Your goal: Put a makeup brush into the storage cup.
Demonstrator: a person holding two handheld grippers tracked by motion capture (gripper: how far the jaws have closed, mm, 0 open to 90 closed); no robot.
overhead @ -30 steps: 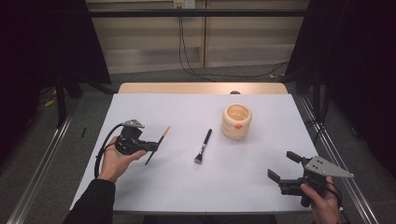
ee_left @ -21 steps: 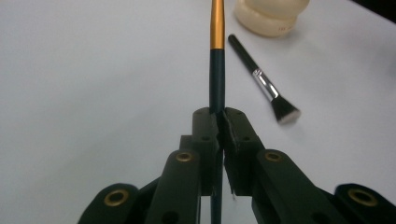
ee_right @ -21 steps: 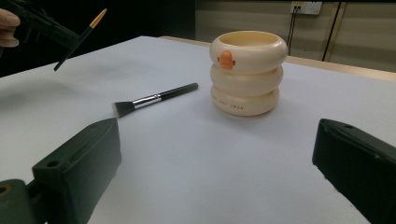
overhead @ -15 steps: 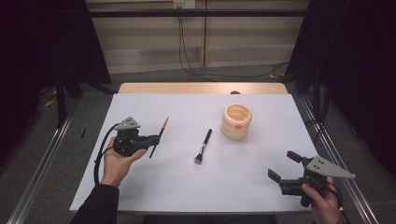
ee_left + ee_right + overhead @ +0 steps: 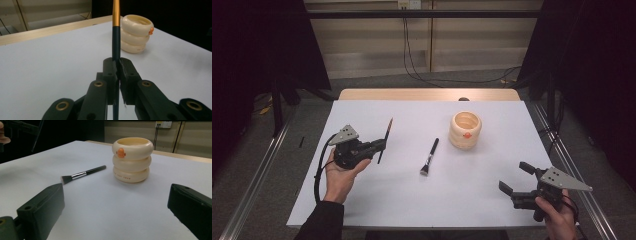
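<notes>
A white table (image 5: 377,210) stands in a dim room. The left gripper (image 5: 380,145) is clamped on a slim dark brush (image 5: 385,140) with a gold end, which is lifted off the surface and stands nearly upright, probably so it can be dropped handle-down into the cream ringed cup (image 5: 465,130) well ahead of the jaws. A second brush (image 5: 429,156) lies flat between them. The right gripper (image 5: 515,181) waits near the front edge, jaws apart and empty.

A white table (image 5: 492,200) with a wooden far edge stands on a grey floor (image 5: 377,82). Behind it, black cables (image 5: 412,60) hang down a pale wall (image 5: 362,45) between dark curtains (image 5: 257,45).
</notes>
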